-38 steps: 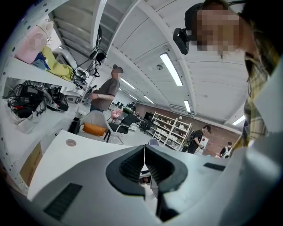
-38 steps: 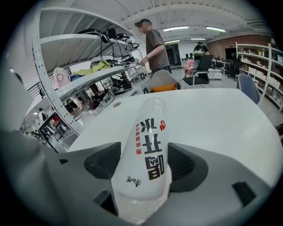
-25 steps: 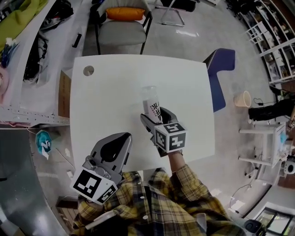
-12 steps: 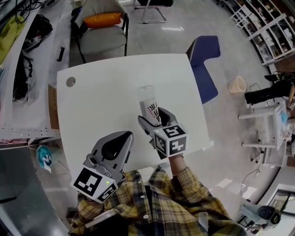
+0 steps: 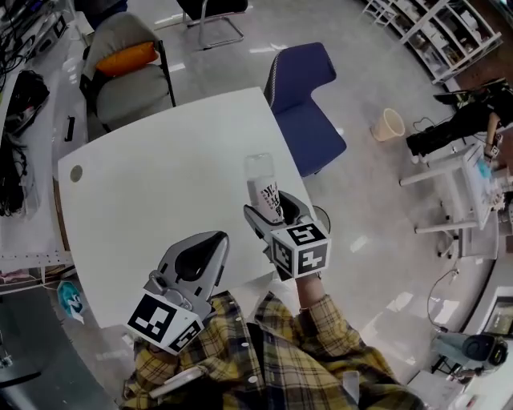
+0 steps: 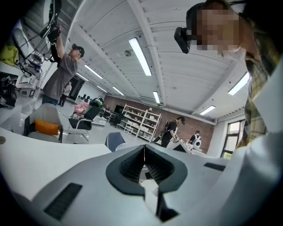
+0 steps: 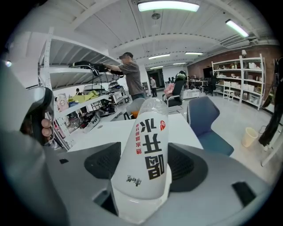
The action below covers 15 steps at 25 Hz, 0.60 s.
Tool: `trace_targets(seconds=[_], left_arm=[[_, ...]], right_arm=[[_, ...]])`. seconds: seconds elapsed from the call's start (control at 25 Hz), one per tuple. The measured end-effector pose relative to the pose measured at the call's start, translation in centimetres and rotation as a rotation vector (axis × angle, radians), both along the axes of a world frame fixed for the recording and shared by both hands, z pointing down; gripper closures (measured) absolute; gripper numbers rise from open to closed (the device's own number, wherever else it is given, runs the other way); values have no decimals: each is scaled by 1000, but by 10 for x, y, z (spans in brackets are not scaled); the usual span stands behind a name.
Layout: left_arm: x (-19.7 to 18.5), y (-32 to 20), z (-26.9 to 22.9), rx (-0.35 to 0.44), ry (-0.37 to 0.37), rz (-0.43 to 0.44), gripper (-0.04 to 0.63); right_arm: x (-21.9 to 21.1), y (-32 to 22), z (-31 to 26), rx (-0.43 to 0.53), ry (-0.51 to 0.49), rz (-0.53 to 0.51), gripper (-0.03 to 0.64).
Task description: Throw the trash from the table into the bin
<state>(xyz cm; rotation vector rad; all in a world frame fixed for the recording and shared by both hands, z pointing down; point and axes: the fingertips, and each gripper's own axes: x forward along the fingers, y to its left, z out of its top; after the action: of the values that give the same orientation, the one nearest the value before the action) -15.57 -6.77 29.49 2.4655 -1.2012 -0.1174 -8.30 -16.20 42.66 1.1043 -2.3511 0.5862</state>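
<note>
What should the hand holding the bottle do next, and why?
Probably carry the bottle right, past the table edge, toward the beige bin on the floor: the right gripper is shut on it, and that bin stands far off to the right.

Blue chair, grey chair, white shelving

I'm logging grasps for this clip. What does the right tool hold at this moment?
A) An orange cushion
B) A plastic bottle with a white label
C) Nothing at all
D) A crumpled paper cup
B: in the right gripper view, the right tool has its jaws closed on either side of a plastic bottle with a white printed label.
</note>
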Motion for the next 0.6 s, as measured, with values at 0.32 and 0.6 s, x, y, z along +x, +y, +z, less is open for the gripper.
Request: trace_targets(seconds=[0.32, 0.6], left_arm=[[147, -25, 3, 10, 6, 64, 584], [278, -35, 22, -12, 14, 55, 584]], right_arm=[[168, -17, -5, 20, -11, 96, 290], [313, -21, 16, -9, 17, 101, 290]])
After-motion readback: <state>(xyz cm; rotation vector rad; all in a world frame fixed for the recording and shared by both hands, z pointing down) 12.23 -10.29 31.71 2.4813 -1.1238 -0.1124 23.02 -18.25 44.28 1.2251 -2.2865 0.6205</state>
